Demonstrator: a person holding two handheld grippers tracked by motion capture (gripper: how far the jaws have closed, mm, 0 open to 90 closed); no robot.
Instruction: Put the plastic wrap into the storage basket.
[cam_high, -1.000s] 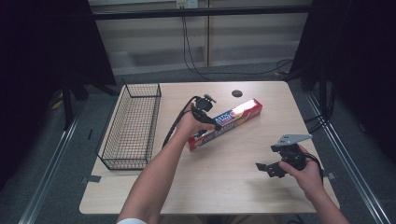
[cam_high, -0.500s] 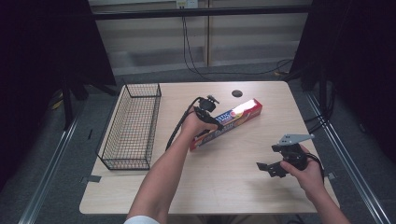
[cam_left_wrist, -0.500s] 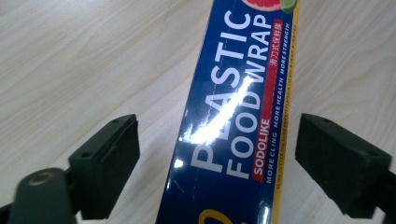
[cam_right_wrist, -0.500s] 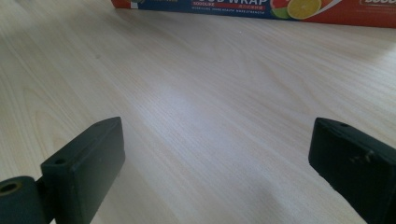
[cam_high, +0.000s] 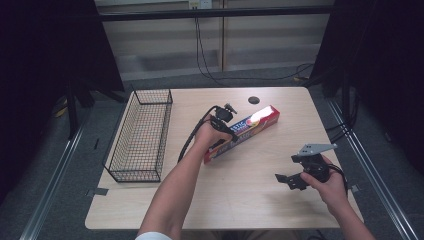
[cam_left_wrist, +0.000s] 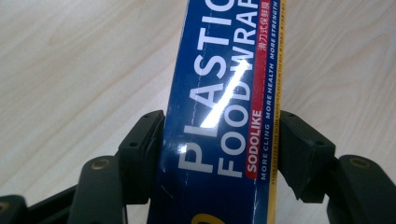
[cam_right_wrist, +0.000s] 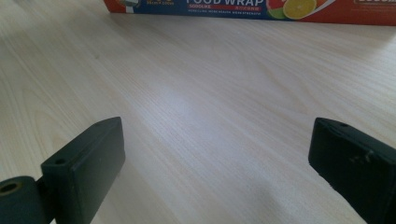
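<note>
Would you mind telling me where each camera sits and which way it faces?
High view: above the person's side, looking forward and down on the table, basket and both forearms.
Left gripper view: on the left gripper, looking along its jaws, which have just closed on the wrap box.
Right gripper view: on the right gripper, low over the table, jaws open.
All three share the wrap box.

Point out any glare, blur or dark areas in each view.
High view: white glare on the plastic wrap box, surroundings black beyond the table. Left gripper view: bright streak across the box's lettering. Right gripper view: near tongs soft, box edge sharper.
</note>
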